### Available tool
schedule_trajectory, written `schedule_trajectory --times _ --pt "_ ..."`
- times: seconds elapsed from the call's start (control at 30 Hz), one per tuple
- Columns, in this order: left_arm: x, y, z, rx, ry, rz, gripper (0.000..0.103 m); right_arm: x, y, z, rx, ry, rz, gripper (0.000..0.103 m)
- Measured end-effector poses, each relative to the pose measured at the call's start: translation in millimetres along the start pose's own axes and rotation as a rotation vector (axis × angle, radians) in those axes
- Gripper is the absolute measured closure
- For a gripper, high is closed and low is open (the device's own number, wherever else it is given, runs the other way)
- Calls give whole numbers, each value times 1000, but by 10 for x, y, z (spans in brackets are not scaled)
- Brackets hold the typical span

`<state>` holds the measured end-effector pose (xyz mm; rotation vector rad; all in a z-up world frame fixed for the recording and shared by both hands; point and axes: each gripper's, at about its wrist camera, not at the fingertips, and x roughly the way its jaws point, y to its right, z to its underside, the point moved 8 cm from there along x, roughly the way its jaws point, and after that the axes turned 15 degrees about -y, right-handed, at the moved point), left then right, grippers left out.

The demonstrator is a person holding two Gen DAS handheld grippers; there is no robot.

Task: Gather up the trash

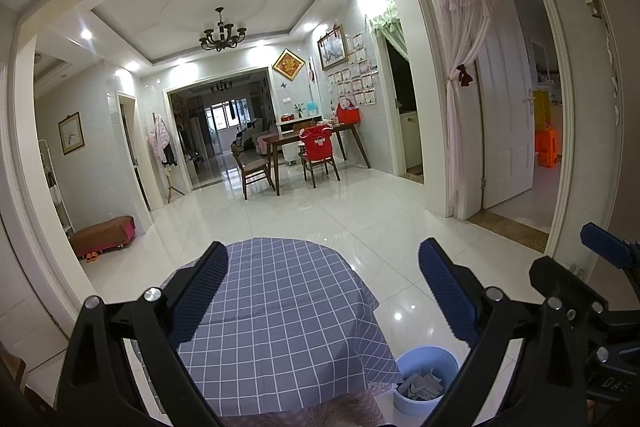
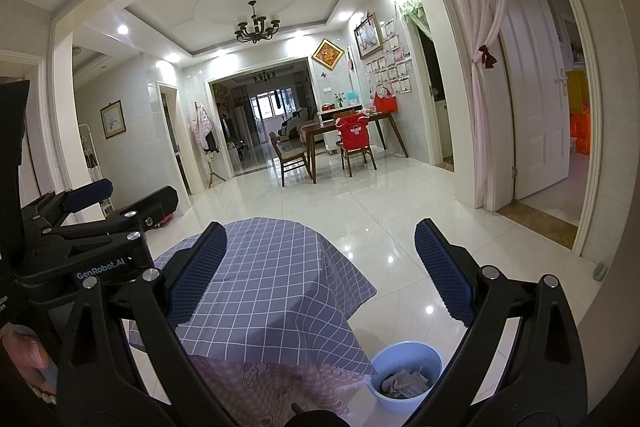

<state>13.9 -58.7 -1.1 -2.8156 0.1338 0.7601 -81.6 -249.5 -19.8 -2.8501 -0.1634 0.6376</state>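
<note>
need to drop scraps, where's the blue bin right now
The blue bin stands on the white floor at the lower right of both wrist views, just right of the checked tablecloth, with paper scraps already inside.

Counter [image 1: 280, 307]: near edge and legs hidden under the checked cloth [image 2: 264, 291]; what supports it cannot be told. Blue bin [image 1: 426, 383]: its right side is covered by the left gripper's arm in the left wrist view, base partly cut off. Crumpled paper scraps [image 2: 404, 381] inside, too small to identify. Hand [image 2: 30, 359] at the left edge, only fingertips showing. Papers pinned on far wall [image 1: 352, 79]: illegible.
</note>
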Motion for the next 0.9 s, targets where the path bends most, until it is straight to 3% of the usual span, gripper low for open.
schedule_trajectory --times 0.5,0.73,0.9 --pt "-3 -15 -27 0 -4 2 9 -8 -1 39 -2 -9 2 10" --pt "93 -42 194 -12 -27 13 8 118 -60 141 -13 -36 5 10" --pt "340 -259 345 -51 -81 11 7 333 -191 198 -28 -83 4 10"
